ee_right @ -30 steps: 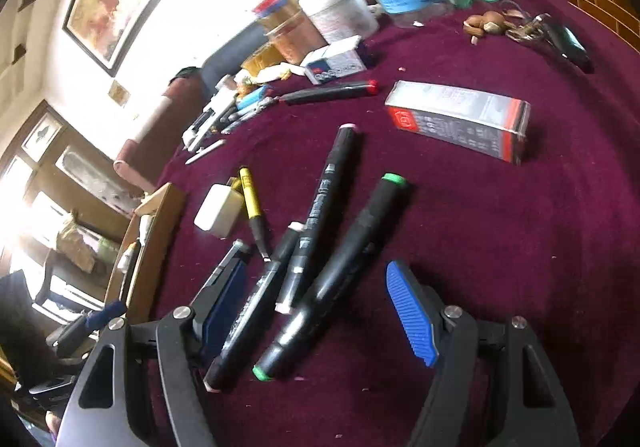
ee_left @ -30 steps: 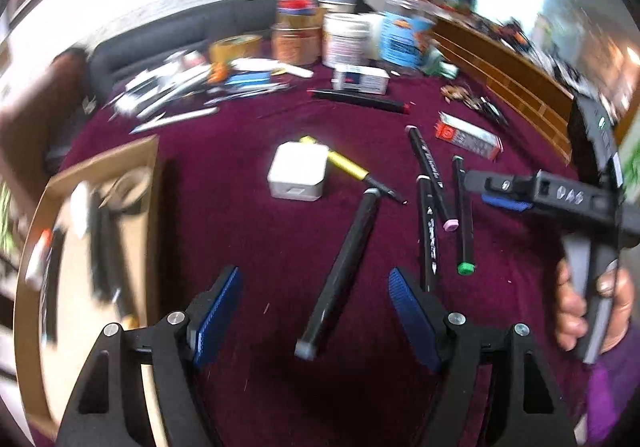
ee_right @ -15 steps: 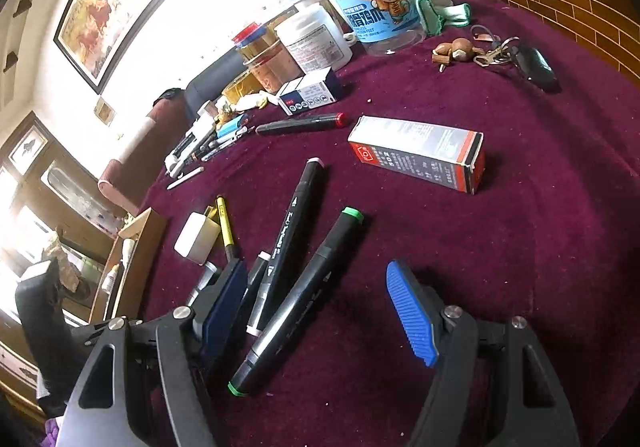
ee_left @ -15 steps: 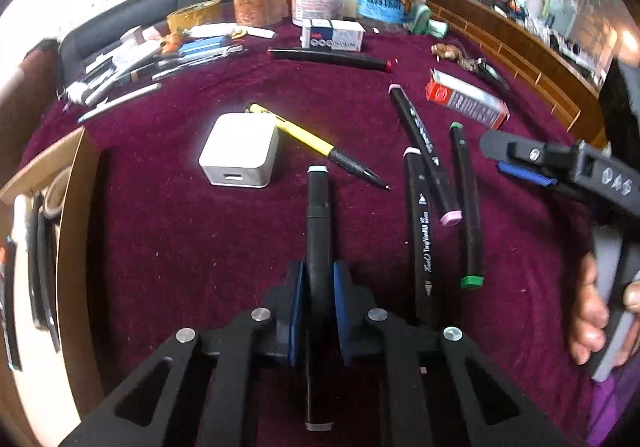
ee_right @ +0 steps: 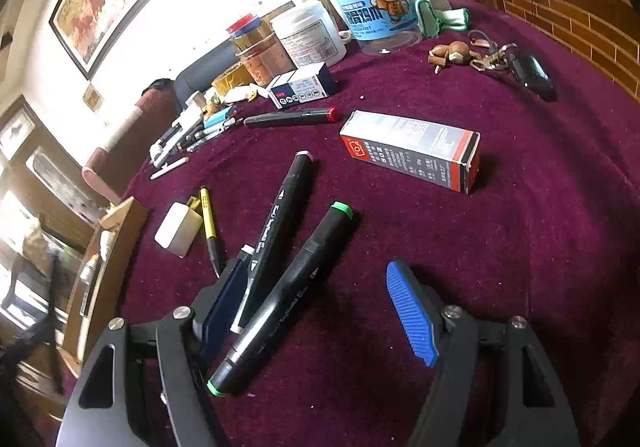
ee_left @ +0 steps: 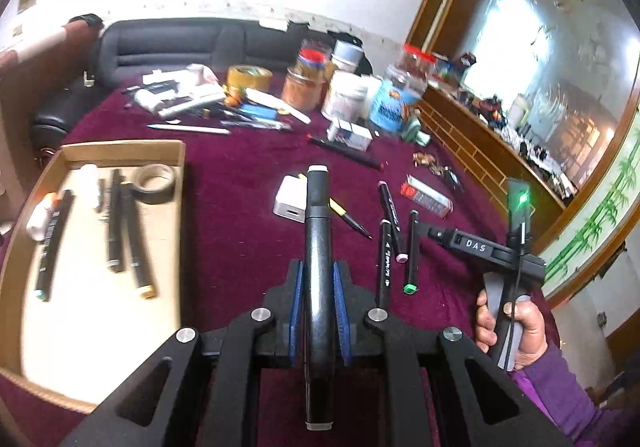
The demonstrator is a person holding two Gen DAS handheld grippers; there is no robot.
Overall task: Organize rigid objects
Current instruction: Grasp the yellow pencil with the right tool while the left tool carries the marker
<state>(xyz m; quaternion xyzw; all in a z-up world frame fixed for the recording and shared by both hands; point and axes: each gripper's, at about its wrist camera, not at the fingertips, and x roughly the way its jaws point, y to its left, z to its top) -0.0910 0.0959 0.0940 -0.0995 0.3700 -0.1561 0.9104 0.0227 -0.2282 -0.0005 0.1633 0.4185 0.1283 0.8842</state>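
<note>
The biggest risk sits with the left gripper [ee_left: 319, 311]; its blue pads are clamped tight on a black marker [ee_left: 318, 247] with white end caps, gripped near mid-length and held clear of the red cloth [ee_left: 240, 183], so a slack grip or a knock on the cardboard tray [ee_left: 120, 151] wall would likely drop it short; the tray, to the left, already holds several markers and a roll of tape [ee_left: 155, 183], which leaves little bare floor for another. The right gripper [ee_right: 320, 307] stands wide open and empty, low over a green-capped marker [ee_right: 286, 299] that lies between its jaws beside a pink-capped marker [ee_right: 276, 223]; closing here could pinch both, or roll one away.

Writing: the right gripper body reads "DAS" in the left view; the red and grey box [ee_right: 412, 151] shows "502"; the jar [ee_right: 372, 7] has a cartoon label, partly legible; the pink-capped marker has script too small to read.
</note>
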